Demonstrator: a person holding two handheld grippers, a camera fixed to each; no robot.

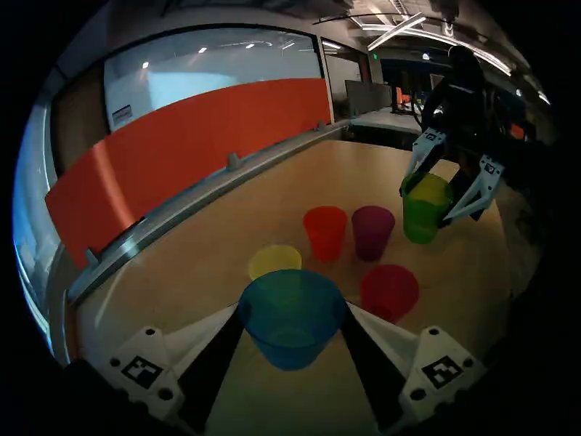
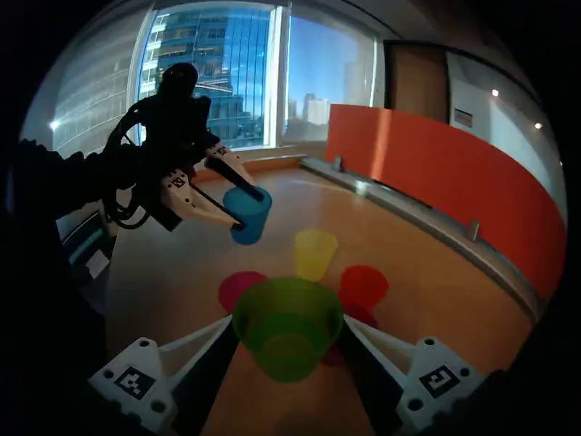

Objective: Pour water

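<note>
Left gripper view: your left gripper is closed on a translucent blue cup, both fingers pressing its sides. Ahead on the smooth wood table stand a yellow cup, orange cup, purple cup & red cup, all tapered plastic, set close together. An orange panel runs along the table's edge. Right gripper view: your right gripper is closed the same way on a green cup.

1. In the left gripper view, the blue cup covers the yellow cup's lower half.
2. In the right gripper view, the green cup hides most of the purple cup.
3. Whether any cup holds water cannot be told.
</note>
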